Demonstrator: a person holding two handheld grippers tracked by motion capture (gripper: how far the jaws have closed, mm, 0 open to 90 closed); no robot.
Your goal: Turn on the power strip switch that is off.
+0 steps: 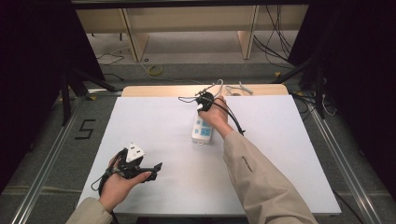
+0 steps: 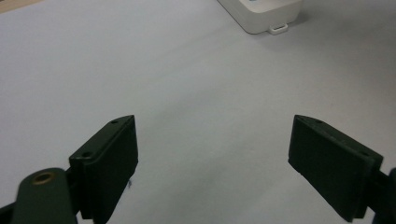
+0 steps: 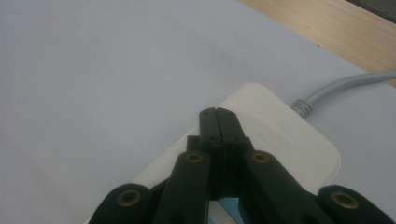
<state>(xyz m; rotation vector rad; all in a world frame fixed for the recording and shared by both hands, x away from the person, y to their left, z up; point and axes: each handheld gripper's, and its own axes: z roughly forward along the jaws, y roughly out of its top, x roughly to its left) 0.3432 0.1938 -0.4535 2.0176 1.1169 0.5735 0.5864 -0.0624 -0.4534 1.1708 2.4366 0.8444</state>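
High view, white power strip (image 1: pixel 202 129) near the middle of the white table (image 1: pixel 154 121), right gripper (image 1: pixel 204 101) over its far end with jaws pressed together holding nothing, left gripper (image 1: pixel 140 165) near the front-left edge, jaws spread wide over bare surface, strip's cord (image 3: pixel 345 86) cut off at the frame edge.

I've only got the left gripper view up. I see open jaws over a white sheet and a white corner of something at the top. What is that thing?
Observer: A white power strip with blue sockets, lying mid-table.
Operator: Where's the right gripper?
Observer: The right gripper is over the strip's cable end, jaws closed together, nothing visibly between them.
Operator: Which way does the cable run?
Observer: The grey cable leaves the strip's far end towards the wooden table edge.
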